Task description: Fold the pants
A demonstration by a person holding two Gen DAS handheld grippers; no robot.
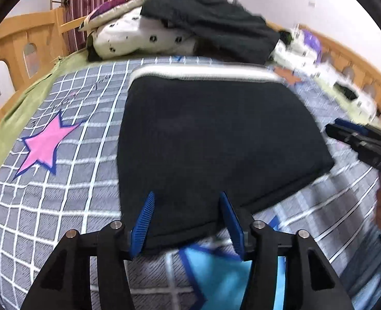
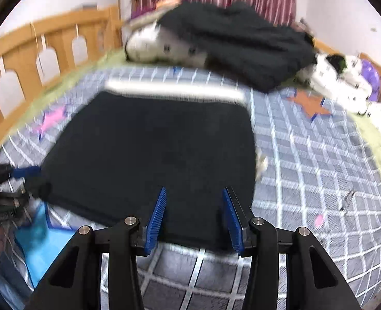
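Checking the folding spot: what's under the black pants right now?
The black pants lie on the grey checked bedspread. A light blue star patch pokes out beneath their near edge. Anything else under them is covered.

Item: pants (image 1: pixel 216 142), black, matte knit or fleece-like fabric, one pair. State: folded into a compact, roughly rectangular stack, layers lying flat and smooth, no visible wrinkles. A white band (image 1: pixel 205 73) runs along the far edge, under the black top layer. Pose: flat, the near edge facing the cameras, side edges roughly straight. Location: on the bed (image 1: pixel 92 160), resting on a grey, white-checked cover, near its middle.
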